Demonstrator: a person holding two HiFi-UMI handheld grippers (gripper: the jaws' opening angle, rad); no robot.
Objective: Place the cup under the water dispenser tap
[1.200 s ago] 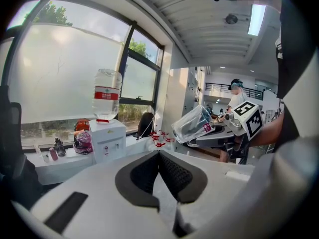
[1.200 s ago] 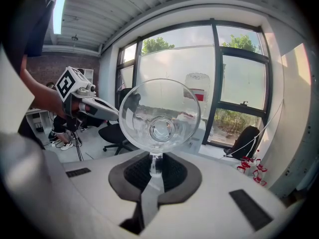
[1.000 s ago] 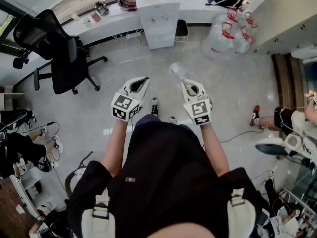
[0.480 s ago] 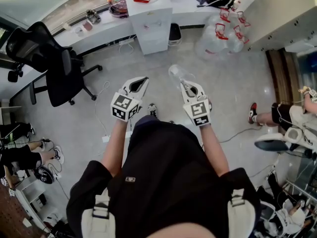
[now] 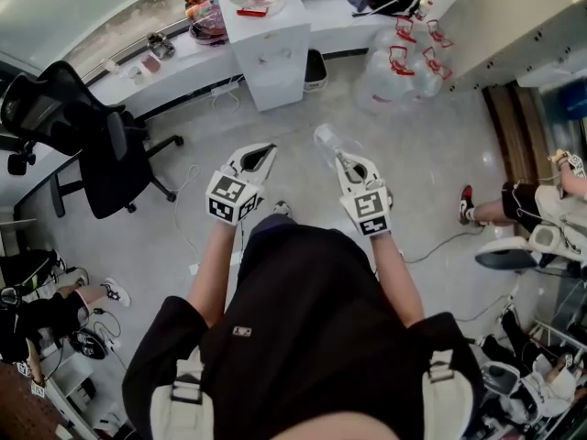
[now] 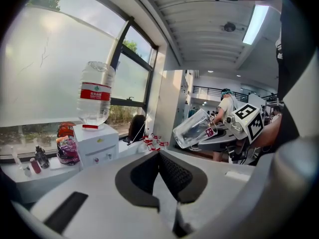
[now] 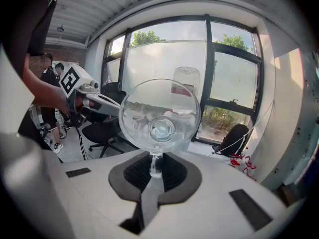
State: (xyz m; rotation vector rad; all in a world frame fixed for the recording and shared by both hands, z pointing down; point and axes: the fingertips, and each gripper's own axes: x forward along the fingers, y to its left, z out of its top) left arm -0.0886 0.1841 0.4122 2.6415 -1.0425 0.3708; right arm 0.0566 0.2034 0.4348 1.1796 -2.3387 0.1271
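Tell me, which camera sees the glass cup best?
The right gripper view: the cup fills the middle, its edge pinched in the right gripper. The left gripper view shows it smaller, sideways; the head view, tiny from above.

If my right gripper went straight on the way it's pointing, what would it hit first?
The cup in the right gripper would likely reach the water dispenser first; only bare floor shows between, depth unclear.
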